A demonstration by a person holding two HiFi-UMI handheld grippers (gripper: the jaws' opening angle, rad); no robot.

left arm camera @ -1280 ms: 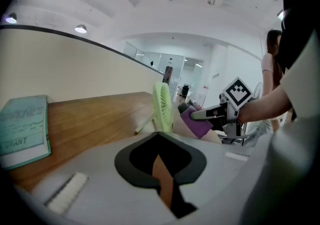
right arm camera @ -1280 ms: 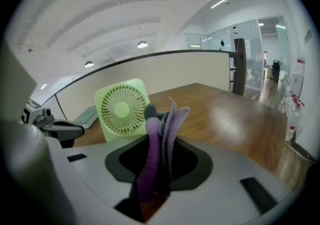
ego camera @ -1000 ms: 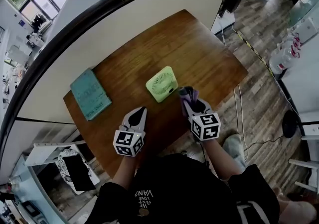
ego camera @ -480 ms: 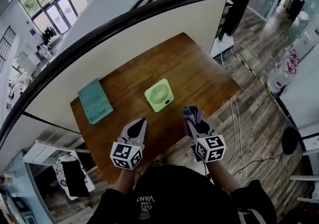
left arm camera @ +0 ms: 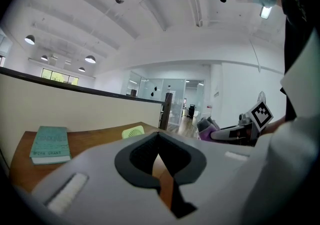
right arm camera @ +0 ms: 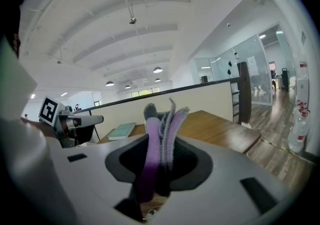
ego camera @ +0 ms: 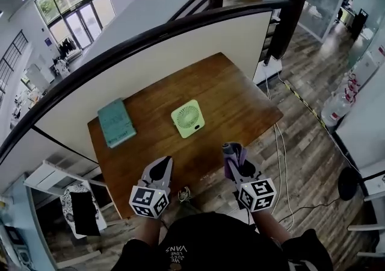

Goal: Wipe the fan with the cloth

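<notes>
A small light-green square fan (ego camera: 187, 118) lies flat on the brown wooden table (ego camera: 240, 98), near its middle. It shows small and pale beyond my left jaws as the fan (left arm camera: 133, 131). My right gripper (ego camera: 232, 152) is shut on a purple and grey cloth (ego camera: 234, 156), held off the table's near edge; the folded cloth (right arm camera: 161, 141) stands up between the jaws. My left gripper (ego camera: 161, 167) is shut with nothing in it, also back from the near edge, left of the fan. The left gripper (left arm camera: 159, 155) points across the table.
A teal book (ego camera: 116, 122) lies on the table's left part, also seen as the book (left arm camera: 50, 144). A low cream partition wall (ego camera: 150, 53) with a dark rail runs behind the table. Wooden floor and a cable (ego camera: 283, 143) lie to the right.
Both grippers have drawn back from the fan towards the person and risen, off the table's near edge. The cloth has stayed in the right gripper. The fan has not moved.
</notes>
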